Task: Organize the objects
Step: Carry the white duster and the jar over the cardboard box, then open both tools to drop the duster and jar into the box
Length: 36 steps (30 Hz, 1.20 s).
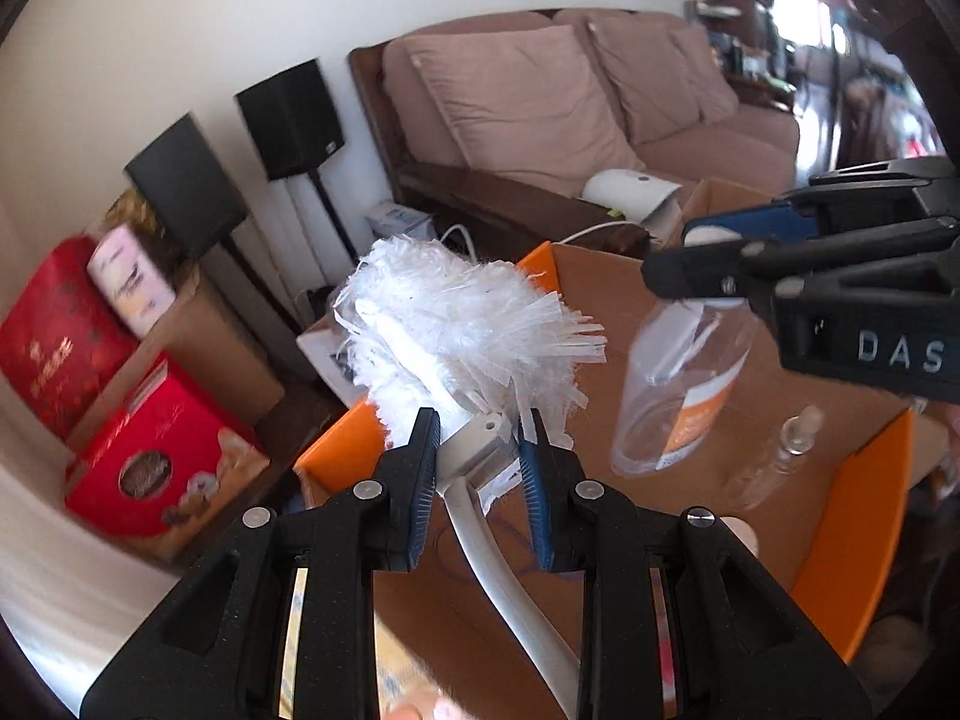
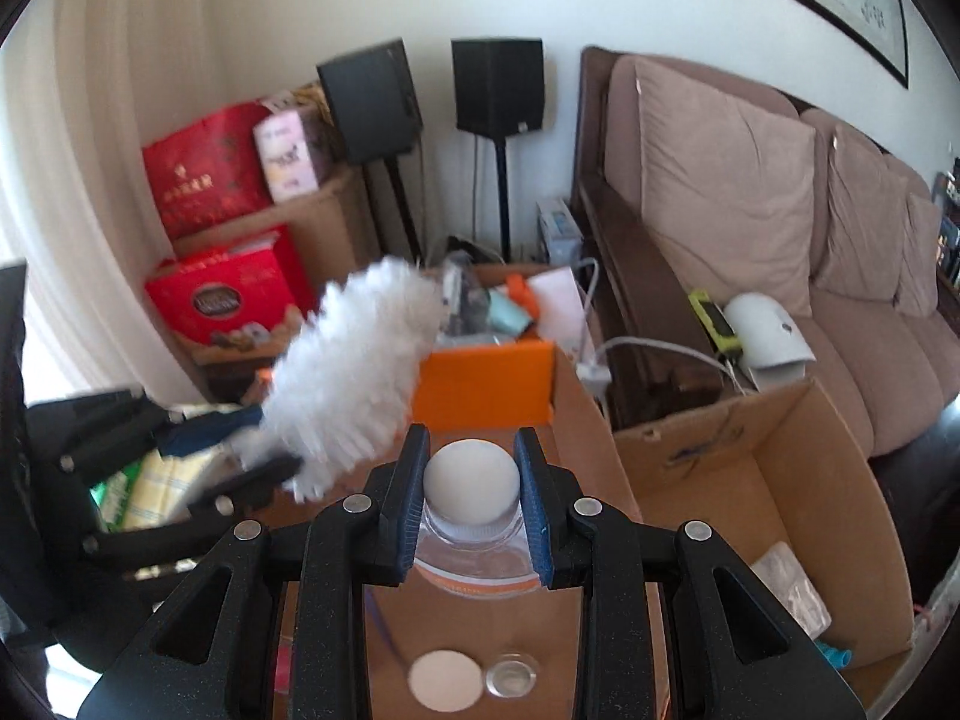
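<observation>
Both of my tools are up over the big cardboard box with its orange flaps, and both are loaded. Largest first: the white duster, fluffy head sticking out ahead of my left gripper, whose jaws are closed narrow on the plastic neck where the curved handle joins the head. Good spot, I'd say: stiff plastic there, while the fronds are soft and would only crush and slip. It looks feather-light, so it may swing.

Next, the clear bottle with the orange label, hanging above the box floor near its right edge. My right gripper has its jaws pinched on the round white cap, bottle dangling below. It seems empty and light, but the smooth plastic could twist, so the cap's rim is the safest hold.

Smallest: a little clear bottle lying on the box floor by the right flap, untouched.
</observation>
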### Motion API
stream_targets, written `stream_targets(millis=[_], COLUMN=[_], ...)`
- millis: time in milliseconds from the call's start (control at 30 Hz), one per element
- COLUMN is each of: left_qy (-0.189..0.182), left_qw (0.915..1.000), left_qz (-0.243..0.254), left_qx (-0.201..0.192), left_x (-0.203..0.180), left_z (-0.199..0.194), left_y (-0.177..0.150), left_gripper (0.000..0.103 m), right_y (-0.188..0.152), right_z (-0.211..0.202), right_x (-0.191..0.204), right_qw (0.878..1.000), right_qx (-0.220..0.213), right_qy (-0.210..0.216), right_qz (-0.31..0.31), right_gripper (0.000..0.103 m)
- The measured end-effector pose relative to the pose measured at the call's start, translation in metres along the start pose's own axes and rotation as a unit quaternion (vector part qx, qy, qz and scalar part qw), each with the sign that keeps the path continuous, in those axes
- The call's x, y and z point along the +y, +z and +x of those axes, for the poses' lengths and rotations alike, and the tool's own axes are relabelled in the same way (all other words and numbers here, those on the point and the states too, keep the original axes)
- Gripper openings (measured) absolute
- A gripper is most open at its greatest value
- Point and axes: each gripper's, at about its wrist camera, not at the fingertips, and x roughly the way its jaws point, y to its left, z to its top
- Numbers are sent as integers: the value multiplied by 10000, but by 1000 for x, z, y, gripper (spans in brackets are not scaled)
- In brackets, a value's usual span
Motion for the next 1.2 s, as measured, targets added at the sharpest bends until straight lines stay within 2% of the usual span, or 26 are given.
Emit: stream_targets(millis=[200, 333, 400, 500, 633, 667, 700, 733, 767, 867, 1067, 1200], left_qy=[-120, -215, -316, -461, -400, -400, -403, -414, -414, -361, -67, 242], left_qw=[9991, 9983, 9973, 9965, 9967, 9970, 9972, 9973, 9974, 9975, 9949, 9912], left_qz=[360, 297, 226, 274, 260, 191, 77, -66, -166, -451, -994, -1303], left_qx=[166, 451, 619, 637, 654, 639, 625, 595, 566, 399, 169, 64], left_x=[-14, -16, -16, -18, -17, -14, -10, -5, 0, 13, 40, 48], left_z=[29, 40, 43, 37, 26, 23, 18, 13, 9, -11, -49, -82], left_y=[-6, -11, -15, -21, -27, -28, -28, -29, -29, -33, -42, -58], left_gripper=[24, 24, 26, 26, 28, 31, 34, 41, 49, 60, 87, 96], right_y=[-14, -17, -16, -16, -12, -11, -10, -9, -8, -5, -2, -9], right_z=[16, 17, 17, 17, 10, 7, 3, 1, -2, -12, -34, -51], right_x=[-4, -2, 0, 3, 3, 3, 3, 4, 5, 7, 13, 36], right_qw=[9996, 9993, 9992, 9990, 9995, 9996, 9997, 9998, 9998, 9999, 9998, 9986], right_qx=[255, 328, 363, 410, 279, 242, 206, 178, 149, 74, -148, -387], right_qy=[-53, -45, -1, 79, 110, 128, 135, 130, 113, 125, 153, 82], right_qz=[-88, -150, -145, -138, -45, -5, 10, 2, -15, -33, -67, -355], right_gripper=[28, 29, 29, 29, 30, 31, 37, 41, 42, 43, 56, 67])
